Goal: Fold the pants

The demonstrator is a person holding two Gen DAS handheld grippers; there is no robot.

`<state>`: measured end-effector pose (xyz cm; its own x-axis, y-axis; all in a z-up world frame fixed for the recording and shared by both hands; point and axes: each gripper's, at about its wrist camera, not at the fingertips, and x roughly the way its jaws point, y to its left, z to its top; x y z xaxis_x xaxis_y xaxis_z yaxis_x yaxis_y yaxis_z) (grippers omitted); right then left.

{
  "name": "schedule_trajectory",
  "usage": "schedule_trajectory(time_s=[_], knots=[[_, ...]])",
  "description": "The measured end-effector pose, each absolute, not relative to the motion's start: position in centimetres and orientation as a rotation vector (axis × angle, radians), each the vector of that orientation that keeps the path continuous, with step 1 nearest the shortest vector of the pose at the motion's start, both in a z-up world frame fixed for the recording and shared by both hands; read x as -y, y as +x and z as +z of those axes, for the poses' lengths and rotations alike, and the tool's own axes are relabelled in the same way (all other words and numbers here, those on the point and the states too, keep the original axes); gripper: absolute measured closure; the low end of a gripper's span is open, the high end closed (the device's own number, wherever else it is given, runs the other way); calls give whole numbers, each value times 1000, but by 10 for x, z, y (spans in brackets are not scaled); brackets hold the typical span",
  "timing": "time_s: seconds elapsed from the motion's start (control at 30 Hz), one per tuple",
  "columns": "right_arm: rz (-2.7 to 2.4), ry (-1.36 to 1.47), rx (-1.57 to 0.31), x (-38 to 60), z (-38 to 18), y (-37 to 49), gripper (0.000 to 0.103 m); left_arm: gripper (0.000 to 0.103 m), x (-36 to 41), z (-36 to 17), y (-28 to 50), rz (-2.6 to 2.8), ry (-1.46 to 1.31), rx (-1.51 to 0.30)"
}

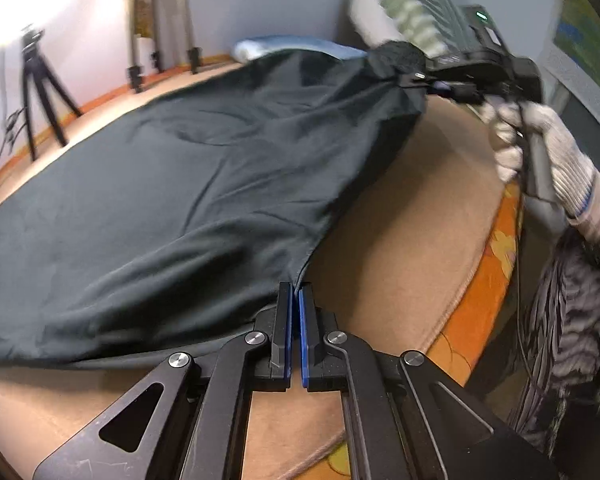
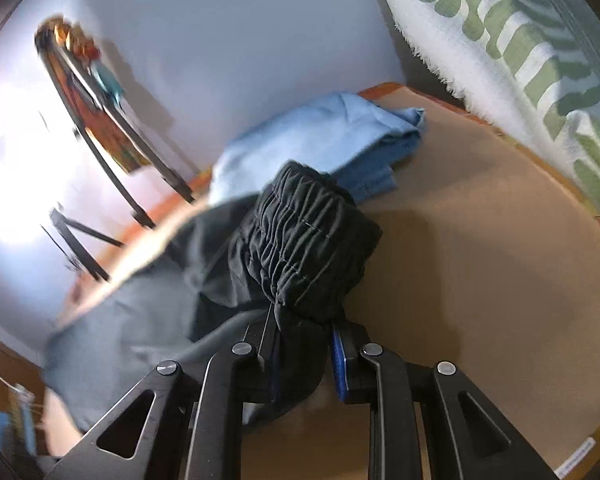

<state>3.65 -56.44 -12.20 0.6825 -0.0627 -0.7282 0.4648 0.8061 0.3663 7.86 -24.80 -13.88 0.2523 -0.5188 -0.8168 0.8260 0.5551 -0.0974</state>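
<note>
**Pants gripped at both ends, cloth hanging slack between**

While the dark pants (image 1: 172, 184) are spread over the tan table (image 1: 412, 216), a thin edge of cloth is pinched between the nearly touching jaws of the left gripper (image 1: 295, 300), and most of the cloth is seen spreading ahead and to the left of those jaws. At the right gripper (image 2: 304, 344) the bunched elastic waistband (image 2: 300, 240) is clamped in narrow jaws, the gathered band standing up just ahead of them. Soft, light handling is to be expected: the cloth sags and creases freely, so corners and the thick waistband are judged the surest holds. One pair of pants is counted, two grippers, one gloved hand (image 1: 540, 148), one blue cloth (image 2: 332, 144) beyond the waistband, and at least two tripods.
</note>
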Motion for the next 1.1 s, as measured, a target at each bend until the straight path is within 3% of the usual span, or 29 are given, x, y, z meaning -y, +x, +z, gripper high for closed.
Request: schedule_trajectory(time_s=[0.1,0.17,0.2,0.37,0.53,1.0,1.1], knots=[[-340,556,-800,575,-131,33,79,101,244,-133,76,-964,378,-931],[-370,587,-827,586,-136,29,64,93,234,-121,80,-953,333,-912],[-360,608,-800,589,-136,27,63,88,225,-111,83,-933,311,-883],[-351,614,-785,587,-127,14,55,88,172,-78,115,-752,198,-788],[-336,633,-803,582,-128,15,44,88,165,-87,138,-693,145,-809],[-308,688,-776,611,-130,-24,41,88,250,-149,112,-952,398,-989],[-317,707,-760,636,-133,-22,36,88,248,-146,100,-976,431,-981]])
